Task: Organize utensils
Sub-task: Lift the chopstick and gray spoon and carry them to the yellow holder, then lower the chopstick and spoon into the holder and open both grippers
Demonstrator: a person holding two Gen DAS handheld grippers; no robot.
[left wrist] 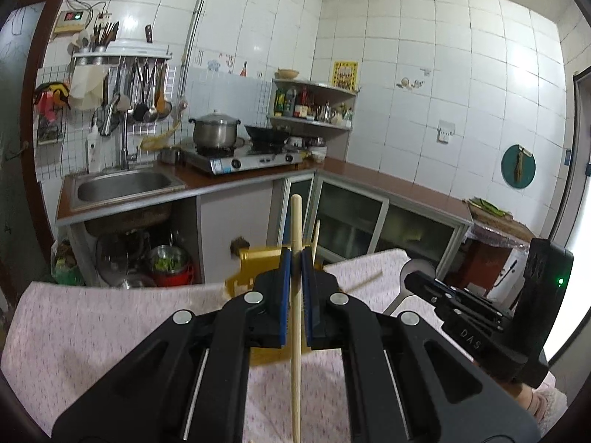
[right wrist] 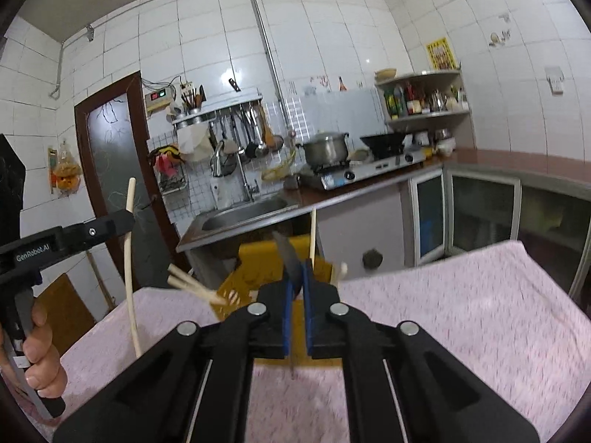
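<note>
Left gripper (left wrist: 296,258): clamped on an upright wooden chopstick (left wrist: 296,317).
Right gripper (right wrist: 297,277): clamped on a metal spoon (right wrist: 289,257), bowl pointing up.
Yellow utensil holder (right wrist: 258,262): far edge of the pink-clothed surface (right wrist: 461,317), just beyond both grippers.
Loose chopsticks (right wrist: 192,286): left of the holder, blurred.

Both wrist cams face kitchen sink (left wrist: 125,184) wall; share organizer (right wrist: 273,269), prob.

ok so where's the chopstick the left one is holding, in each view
Left wrist view: the chopstick runs upright through the centre, clamped between the blue pads of the left hand-held gripper.
Right wrist view: the same chopstick stands at the far left, held by the left hand-held gripper.
Shared landmark: the yellow utensil holder on the pink cloth behind it.
</note>
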